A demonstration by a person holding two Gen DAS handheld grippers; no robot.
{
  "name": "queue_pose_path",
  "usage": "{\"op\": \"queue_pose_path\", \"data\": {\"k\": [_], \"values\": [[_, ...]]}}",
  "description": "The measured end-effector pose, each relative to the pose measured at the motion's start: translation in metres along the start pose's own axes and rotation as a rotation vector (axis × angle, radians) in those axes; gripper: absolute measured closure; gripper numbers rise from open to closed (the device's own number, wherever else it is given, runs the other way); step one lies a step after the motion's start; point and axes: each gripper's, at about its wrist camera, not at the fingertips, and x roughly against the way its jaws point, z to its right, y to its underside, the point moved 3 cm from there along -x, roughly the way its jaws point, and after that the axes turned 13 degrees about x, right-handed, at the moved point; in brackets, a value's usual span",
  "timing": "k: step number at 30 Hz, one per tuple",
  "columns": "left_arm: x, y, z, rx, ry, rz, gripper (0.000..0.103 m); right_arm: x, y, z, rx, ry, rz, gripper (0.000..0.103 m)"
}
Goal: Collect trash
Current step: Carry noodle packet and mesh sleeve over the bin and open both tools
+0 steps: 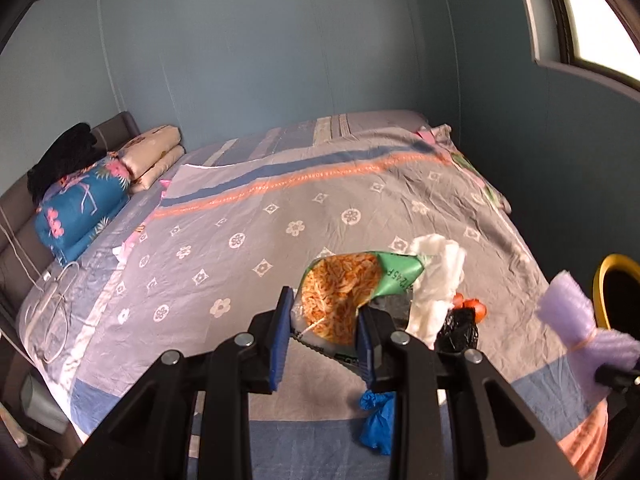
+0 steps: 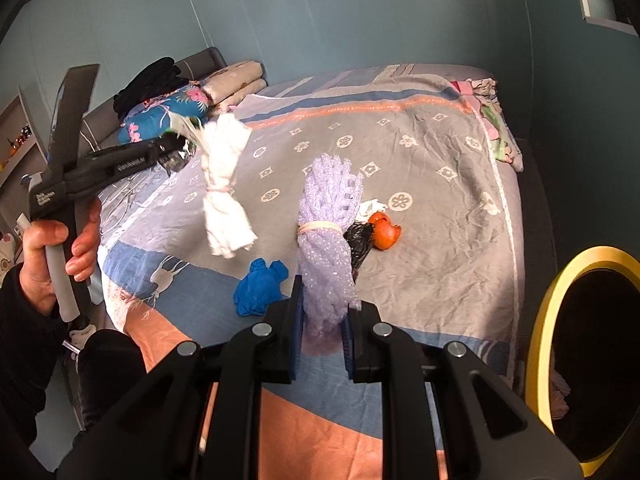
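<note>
My left gripper (image 1: 324, 320) is shut on an opened green snack bag (image 1: 344, 296) printed with orange noodles. A white paper bundle (image 1: 436, 280) tied with a band hangs beside the bag and is lifted with it. From the right wrist view, the left gripper (image 2: 176, 150) is raised over the bed with the white bundle (image 2: 226, 184) dangling. My right gripper (image 2: 322, 312) is shut on a purple foam-net bundle (image 2: 326, 240) bound with a rubber band. On the sheet lie a blue glove (image 2: 260, 288), a black plastic bag (image 2: 360, 240), orange peel (image 2: 384, 232) and a white scrap (image 2: 370, 206).
A yellow-rimmed bin (image 2: 560, 320) with a dark liner stands off the bed's right side. The grey patterned bedsheet (image 2: 440, 240) fills the middle. Folded blankets (image 1: 80, 208) and black clothing (image 1: 64, 156) are piled at the headboard. White cables (image 1: 52, 300) lie on the left edge. A hand (image 2: 52, 256) grips the left tool.
</note>
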Motion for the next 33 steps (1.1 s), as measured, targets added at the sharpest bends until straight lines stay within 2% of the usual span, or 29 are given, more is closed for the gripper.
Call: {"op": "queue_pose_path", "data": {"k": [2, 15, 25, 33], "values": [[0.0, 0.0, 0.007, -0.022, -0.016, 0.007, 0.076, 0.004, 0.002, 0.004, -0.005, 0.008, 0.004, 0.087], [-0.006, 0.004, 0.057, -0.134, 0.009, -0.023, 0.076, 0.03, 0.014, 0.044, -0.045, 0.065, 0.02, 0.087], [0.011, -0.005, 0.112, -0.147, 0.143, -0.006, 0.076, 0.063, 0.023, 0.082, -0.089, 0.135, 0.054, 0.087], [0.033, -0.009, 0.165, -0.133, 0.288, 0.006, 0.076, 0.091, 0.029, 0.116, -0.127, 0.211, 0.078, 0.087]]}}
